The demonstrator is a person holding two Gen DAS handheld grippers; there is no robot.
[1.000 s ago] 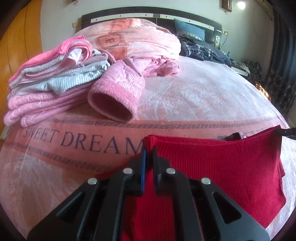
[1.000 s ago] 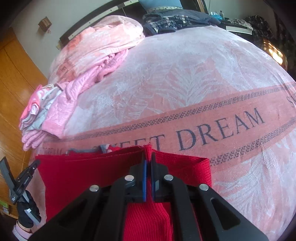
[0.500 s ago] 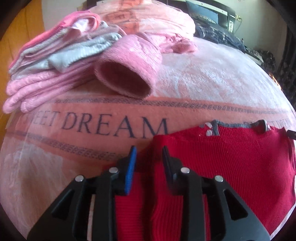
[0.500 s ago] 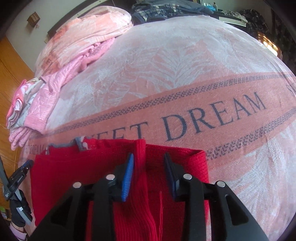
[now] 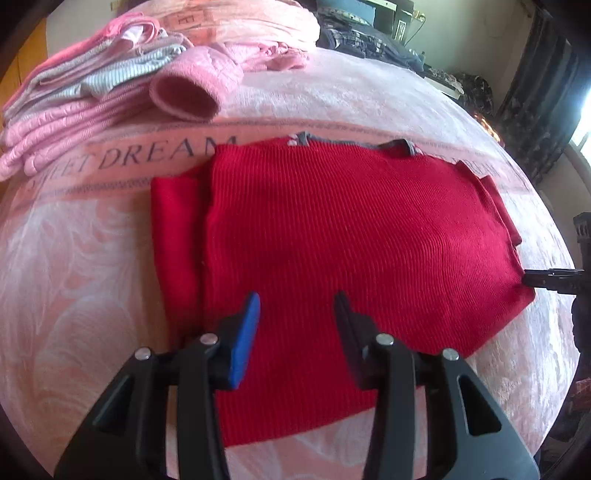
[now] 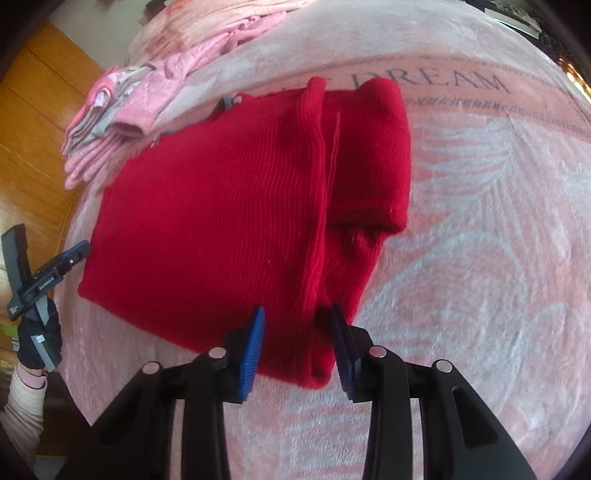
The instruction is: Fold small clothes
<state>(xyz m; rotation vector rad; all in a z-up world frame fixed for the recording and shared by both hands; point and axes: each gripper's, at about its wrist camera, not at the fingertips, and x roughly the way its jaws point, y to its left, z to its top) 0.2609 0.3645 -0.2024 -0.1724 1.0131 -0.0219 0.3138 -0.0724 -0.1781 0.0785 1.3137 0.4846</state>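
Note:
A red knit garment [image 5: 351,236] lies folded flat on the pink bed blanket [image 5: 74,295], a grey collar edge showing at its far side. A sleeve is folded in along one side [image 6: 369,155]. My left gripper [image 5: 297,306] hovers open over the garment's near edge, nothing between its fingers. My right gripper [image 6: 297,321] is open too, above the near corner by the folded sleeve seam. In the right wrist view the left gripper [image 6: 55,266] shows at the garment's far-left corner, held by a gloved hand [image 6: 38,339].
A stack of folded pink and grey clothes [image 5: 92,85] sits at the blanket's far left, with a heap of pink bedding [image 5: 251,29] behind it. Dark clothes [image 5: 362,40] lie near the headboard. A wooden wardrobe [image 6: 33,129] stands beside the bed.
Both grippers opened and let go of the red garment, then drew back toward the near edge. The garment now lies flat, folded over on the blanket.

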